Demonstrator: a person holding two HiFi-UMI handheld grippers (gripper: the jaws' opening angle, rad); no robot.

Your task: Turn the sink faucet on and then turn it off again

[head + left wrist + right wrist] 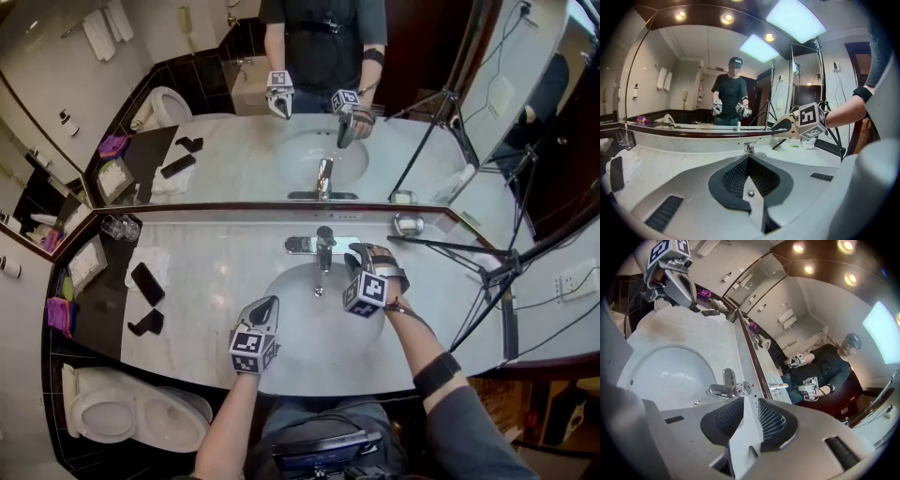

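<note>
Our right claw (352, 262), jaws slightly apart and empty, hangs near the faucet (324, 246); our left claw (269, 306) is closed. No water runs: we judge the task either unstarted or finished.

The left gripper (269, 303) is held out in front, tilted slightly downward, with its jaws closed on nothing, while the right gripper (353, 255) is held further forward and tilted more steeply, its jaws set partly apart and empty.
</note>
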